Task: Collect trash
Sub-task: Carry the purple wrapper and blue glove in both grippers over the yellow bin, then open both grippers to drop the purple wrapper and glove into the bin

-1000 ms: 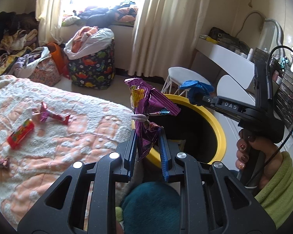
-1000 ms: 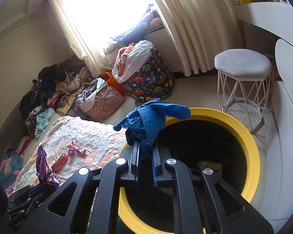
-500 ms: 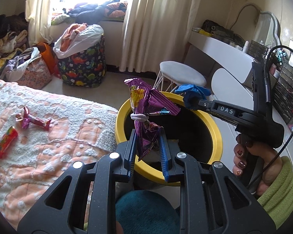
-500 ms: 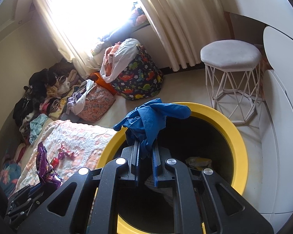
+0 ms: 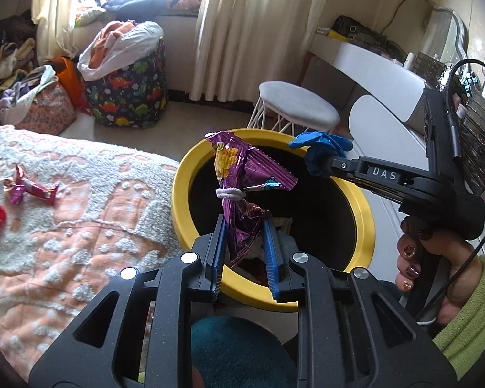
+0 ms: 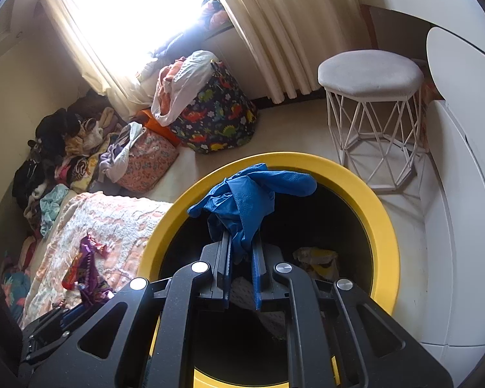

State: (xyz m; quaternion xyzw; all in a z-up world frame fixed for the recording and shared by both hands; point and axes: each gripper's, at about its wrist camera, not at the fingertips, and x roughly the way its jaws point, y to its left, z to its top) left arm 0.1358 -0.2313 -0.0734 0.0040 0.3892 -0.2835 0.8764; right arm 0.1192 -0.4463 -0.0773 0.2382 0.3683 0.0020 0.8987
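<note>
the left gripper (image 5: 242,223) pinches a purple snack bag (image 5: 242,190); the right gripper (image 6: 241,242) is clamped on a blue glove (image 6: 252,194). both hang over the yellow-rimmed bin (image 6: 384,226). let go only once each piece is well inside the rim.

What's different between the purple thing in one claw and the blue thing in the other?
The purple snack bag is shiny, crinkled foil with a white band tied round it; the blue glove is soft, matte and plain. The bag stands stiffly upright from the left gripper; the glove droops over the right gripper. Both are pinched above the yellow-rimmed bin.
</note>
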